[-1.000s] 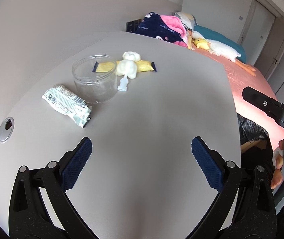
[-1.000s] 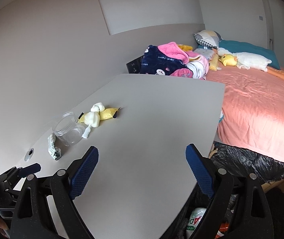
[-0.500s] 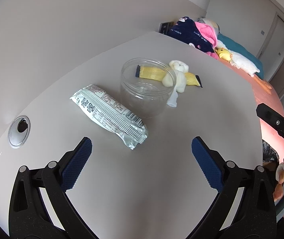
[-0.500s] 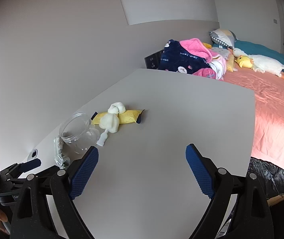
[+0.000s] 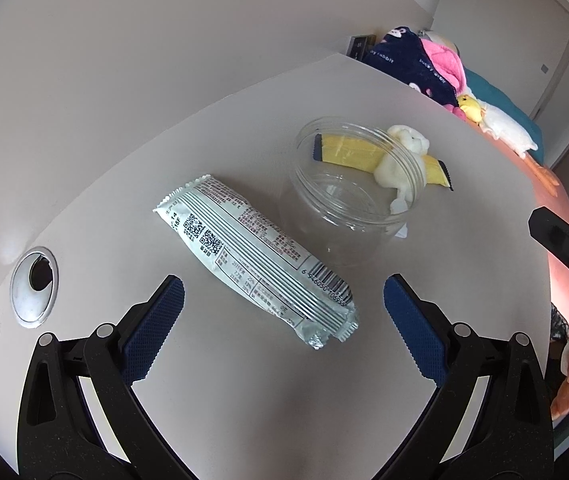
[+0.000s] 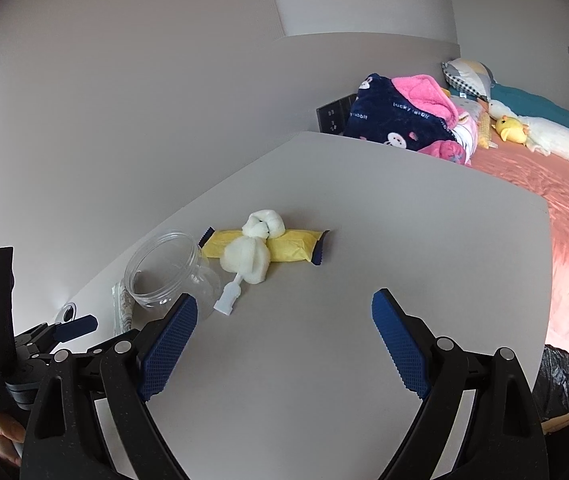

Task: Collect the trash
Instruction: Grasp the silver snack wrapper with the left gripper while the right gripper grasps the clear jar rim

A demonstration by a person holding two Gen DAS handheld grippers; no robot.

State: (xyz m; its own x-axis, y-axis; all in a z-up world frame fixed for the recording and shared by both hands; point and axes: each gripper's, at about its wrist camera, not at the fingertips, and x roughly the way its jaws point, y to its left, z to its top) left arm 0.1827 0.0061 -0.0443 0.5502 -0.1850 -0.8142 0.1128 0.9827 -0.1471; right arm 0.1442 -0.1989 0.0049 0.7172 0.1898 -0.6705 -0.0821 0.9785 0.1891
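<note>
A silver snack wrapper (image 5: 256,256) lies on the grey table (image 5: 244,380), just ahead of my left gripper (image 5: 280,320), which stands open and empty above the table. Behind the wrapper sits a clear plastic jar (image 5: 348,192), then a yellow packet (image 5: 364,154) with crumpled white tissue (image 5: 402,162) on it. In the right wrist view the yellow packet (image 6: 284,248), the tissue (image 6: 250,256), a small white plastic piece (image 6: 228,300) and the jar (image 6: 164,272) lie ahead and left of my right gripper (image 6: 284,344), which is open and holds nothing.
A black trash bag (image 6: 568,380) hangs past the table's right edge. A metal cable grommet (image 5: 34,286) is set in the table at the left. Beyond the table lies a bed (image 6: 556,184) with blankets and plush toys. The wall runs along the table's left side.
Both grippers have moved left and forward over the table. The wrapper and jar have come close under my left gripper; the trash bag has slid almost out of the right wrist view.
</note>
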